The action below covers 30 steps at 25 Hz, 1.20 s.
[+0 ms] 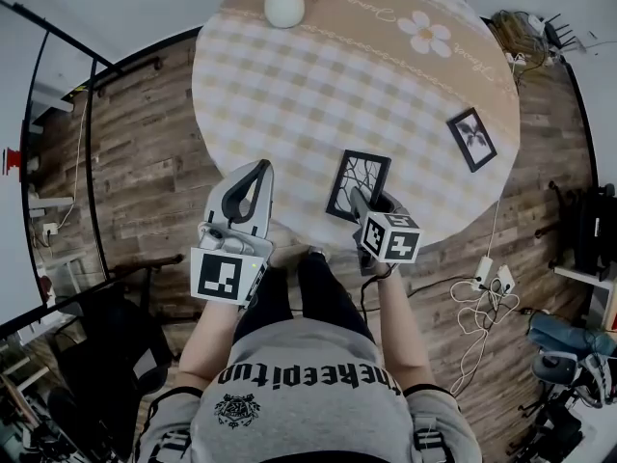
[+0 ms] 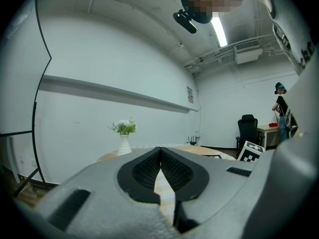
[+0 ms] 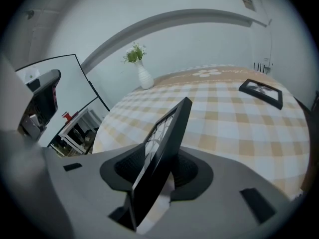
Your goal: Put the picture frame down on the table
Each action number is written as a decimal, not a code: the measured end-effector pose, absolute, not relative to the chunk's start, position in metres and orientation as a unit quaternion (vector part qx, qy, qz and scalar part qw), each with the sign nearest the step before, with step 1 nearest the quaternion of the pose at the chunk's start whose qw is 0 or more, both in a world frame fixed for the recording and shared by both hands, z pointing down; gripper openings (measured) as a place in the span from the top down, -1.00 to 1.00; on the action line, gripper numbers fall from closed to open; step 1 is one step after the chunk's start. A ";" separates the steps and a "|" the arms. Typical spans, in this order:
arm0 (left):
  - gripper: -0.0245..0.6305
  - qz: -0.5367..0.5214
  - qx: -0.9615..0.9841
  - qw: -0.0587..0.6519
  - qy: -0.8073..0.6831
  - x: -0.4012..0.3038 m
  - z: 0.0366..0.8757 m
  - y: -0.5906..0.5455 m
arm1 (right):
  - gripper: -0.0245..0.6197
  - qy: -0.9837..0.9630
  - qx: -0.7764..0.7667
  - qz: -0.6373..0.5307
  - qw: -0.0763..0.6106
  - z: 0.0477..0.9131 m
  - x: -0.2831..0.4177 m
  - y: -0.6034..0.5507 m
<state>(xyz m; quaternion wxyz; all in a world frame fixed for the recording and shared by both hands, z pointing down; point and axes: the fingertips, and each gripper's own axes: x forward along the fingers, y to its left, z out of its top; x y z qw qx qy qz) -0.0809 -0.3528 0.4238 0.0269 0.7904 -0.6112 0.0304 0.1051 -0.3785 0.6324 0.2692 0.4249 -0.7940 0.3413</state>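
A black picture frame with a branch drawing stands tilted over the near edge of the round table. My right gripper is shut on the frame's lower edge. In the right gripper view the picture frame rises edge-on between the jaws, above the checked cloth. My left gripper is shut and holds nothing, off the table's near left edge. In the left gripper view its pads meet at the tip, with nothing between them.
A second black frame lies flat at the table's right. A white vase with flowers stands at the far side. Cables and a power strip lie on the wood floor to the right. A black rail runs along the left.
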 end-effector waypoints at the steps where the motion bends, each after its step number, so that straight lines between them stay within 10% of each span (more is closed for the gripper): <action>1: 0.88 0.030 0.791 0.025 -0.611 -0.081 0.424 -0.352 | 0.42 -0.792 0.430 0.334 0.276 0.634 0.108 -0.379; 18: 0.88 0.031 0.787 0.016 -0.615 -0.080 0.420 -0.343 | 0.07 -0.767 0.484 0.233 0.351 0.653 0.140 -0.385; 22: 0.88 0.032 0.786 0.021 -0.617 -0.079 0.420 -0.340 | 0.28 -0.772 0.501 0.219 0.323 0.638 0.144 -0.388; 25: 0.88 0.032 0.786 0.012 -0.617 -0.077 0.418 -0.339 | 0.83 -0.781 0.502 0.224 0.295 0.628 0.144 -0.387; 30: 0.88 0.032 0.787 0.004 -0.617 -0.071 0.414 -0.332 | 0.91 -0.807 0.467 0.249 0.261 0.621 0.137 -0.375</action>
